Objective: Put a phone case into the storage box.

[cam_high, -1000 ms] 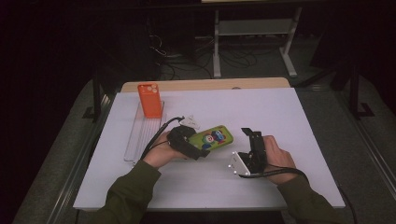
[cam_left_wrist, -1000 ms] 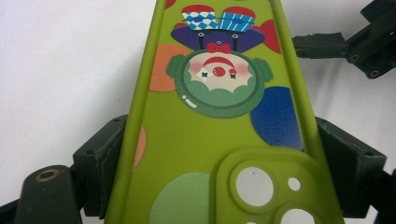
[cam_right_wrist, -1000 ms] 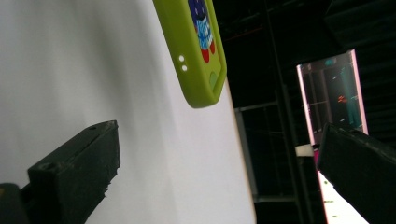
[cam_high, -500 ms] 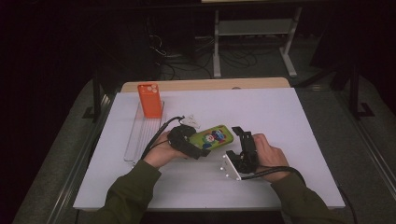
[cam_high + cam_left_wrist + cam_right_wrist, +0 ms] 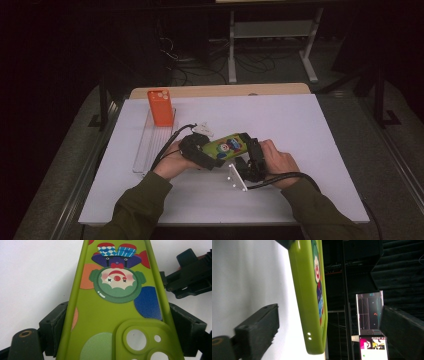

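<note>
Glossy green phone case (image 5: pixel 112 315), rounded corners, in left gripper (image 5: pixel 120 325).

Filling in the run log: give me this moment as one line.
left gripper: shut on green phone case | right gripper: open, jaws around case's end | orange phone: upright in clear tray

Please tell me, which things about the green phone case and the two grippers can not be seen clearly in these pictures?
- Green phone case: its camera end is cut off by the bottom edge of the left gripper view.
- Right gripper: its jaws stand either side of the case's end; contact cannot be told.
- Left gripper: the hand partly covers it in the high view.
- Orange phone case: details too small.
</note>
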`<state>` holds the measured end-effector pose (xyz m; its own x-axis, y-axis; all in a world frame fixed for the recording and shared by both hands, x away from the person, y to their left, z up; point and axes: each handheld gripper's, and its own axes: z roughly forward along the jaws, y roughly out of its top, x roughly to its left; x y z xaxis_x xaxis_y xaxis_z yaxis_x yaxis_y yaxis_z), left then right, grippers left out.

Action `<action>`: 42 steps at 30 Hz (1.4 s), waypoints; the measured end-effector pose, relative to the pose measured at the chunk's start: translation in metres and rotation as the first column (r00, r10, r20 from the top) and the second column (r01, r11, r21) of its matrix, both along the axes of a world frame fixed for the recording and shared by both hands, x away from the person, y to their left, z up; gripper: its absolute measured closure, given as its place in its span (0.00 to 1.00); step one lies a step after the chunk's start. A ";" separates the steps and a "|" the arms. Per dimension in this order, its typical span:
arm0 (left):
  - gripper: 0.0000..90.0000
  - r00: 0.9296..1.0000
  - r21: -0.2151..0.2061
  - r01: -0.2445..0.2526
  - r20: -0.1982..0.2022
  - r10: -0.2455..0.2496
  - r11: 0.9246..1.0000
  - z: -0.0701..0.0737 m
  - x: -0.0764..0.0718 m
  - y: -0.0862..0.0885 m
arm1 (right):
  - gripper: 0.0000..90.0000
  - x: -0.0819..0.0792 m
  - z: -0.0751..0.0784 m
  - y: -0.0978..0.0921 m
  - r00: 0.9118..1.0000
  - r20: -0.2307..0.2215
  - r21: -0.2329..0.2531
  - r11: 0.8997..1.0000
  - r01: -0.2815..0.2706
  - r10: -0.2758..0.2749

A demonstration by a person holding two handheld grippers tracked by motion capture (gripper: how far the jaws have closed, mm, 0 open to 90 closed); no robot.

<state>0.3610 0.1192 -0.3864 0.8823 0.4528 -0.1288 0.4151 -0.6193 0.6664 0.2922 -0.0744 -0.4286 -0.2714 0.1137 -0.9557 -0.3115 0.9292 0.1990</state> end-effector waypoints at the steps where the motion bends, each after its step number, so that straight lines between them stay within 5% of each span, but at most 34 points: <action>1: 0.17 1.000 0.000 -0.002 0.000 0.002 1.000 0.000 0.000 0.000 | 0.06 0.000 -0.001 0.001 1.000 0.000 -0.002 1.000 0.003 -0.003; 15: 0.17 1.000 -0.014 -0.008 0.000 0.008 1.000 -0.001 -0.001 -0.002 | 0.32 -0.006 -0.006 0.004 1.000 -0.003 -0.046 0.999 0.000 0.000; 23: 0.17 1.000 -0.012 -0.009 -0.001 0.008 1.000 -0.001 -0.001 -0.003 | 0.65 -0.009 -0.008 0.005 1.000 0.009 -0.054 0.998 -0.026 0.027; 25: 0.17 1.000 0.007 0.008 0.004 -0.008 1.000 -0.001 0.000 -0.002 | 0.69 -0.010 -0.008 0.006 1.000 0.002 -0.054 0.998 -0.026 0.026; 31: 0.17 1.000 -0.021 -0.011 -0.004 0.011 1.000 -0.001 -0.001 -0.003 | 0.81 -0.010 -0.009 0.007 1.000 -0.012 -0.073 0.997 -0.027 0.026; 36: 0.17 1.000 -0.024 -0.007 0.002 0.007 1.000 -0.002 -0.001 -0.002 | 0.84 -0.010 -0.010 0.007 0.999 -0.020 -0.087 0.996 -0.028 0.027; 42: 0.11 0.999 -0.068 -0.023 0.026 0.024 0.997 -0.001 -0.001 -0.002 | 0.85 -0.008 -0.007 0.005 0.999 -0.047 -0.047 0.999 -0.013 0.010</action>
